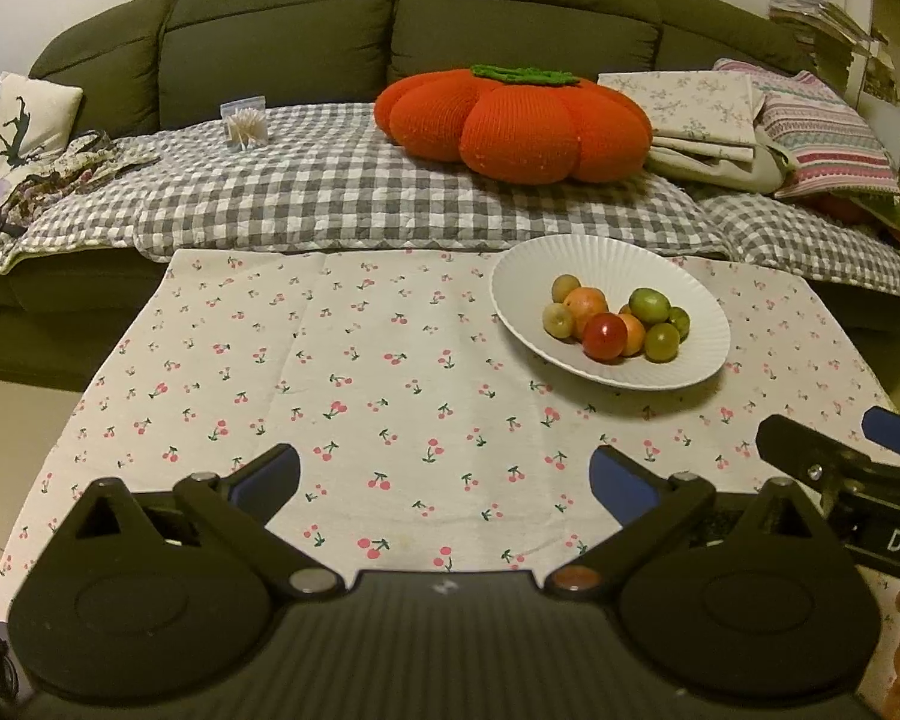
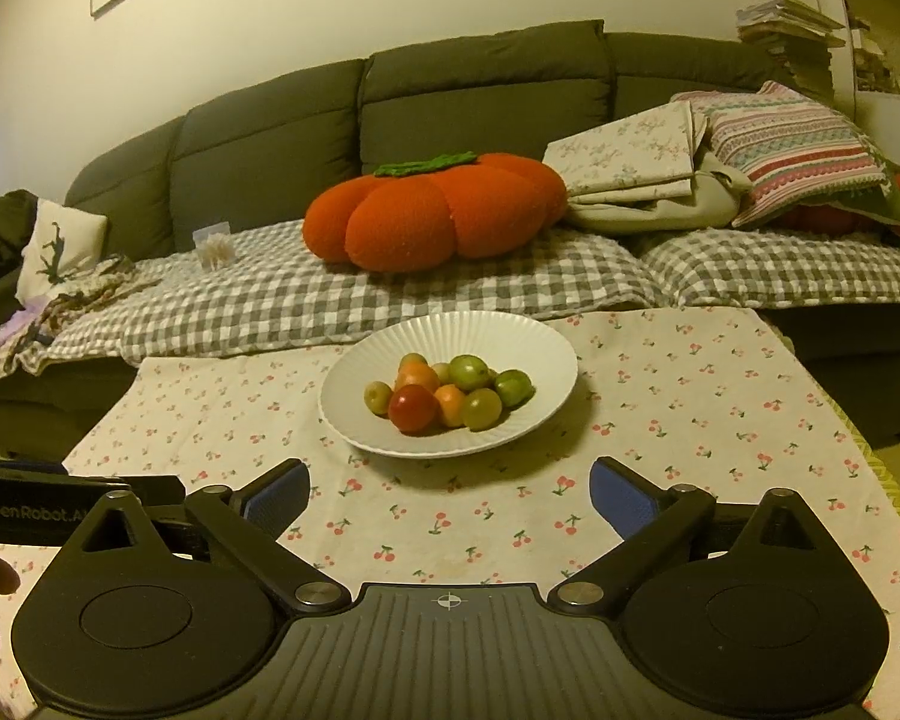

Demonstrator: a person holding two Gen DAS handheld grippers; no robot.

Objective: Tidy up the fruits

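A white ribbed plate [image 1: 666, 282] [image 2: 498, 336] stands on the cherry-print tablecloth [image 1: 360, 372] [image 2: 690, 408] and holds several small fruits: a red one [image 1: 605, 335] [image 2: 413, 409], orange ones [image 1: 587, 303] [image 2: 417, 375] and green ones [image 1: 649, 303] [image 2: 469, 371]. My left gripper [image 1: 445, 480] hovers over the near cloth, left of the plate, open with nothing between its blue pads. My right gripper [image 2: 449, 495] sits just in front of the plate, open and empty. Each gripper shows at the edge of the other's view.
Behind the table stands a dark green sofa [image 1: 390, 18] with a checked blanket [image 1: 342, 192], an orange pumpkin cushion [image 1: 510, 120] [image 2: 438, 216], folded linens [image 1: 702, 114] and a striped pillow [image 1: 822, 132]. A small clear box [image 1: 245, 123] rests on the blanket. Shelves [image 2: 882, 12] at right.
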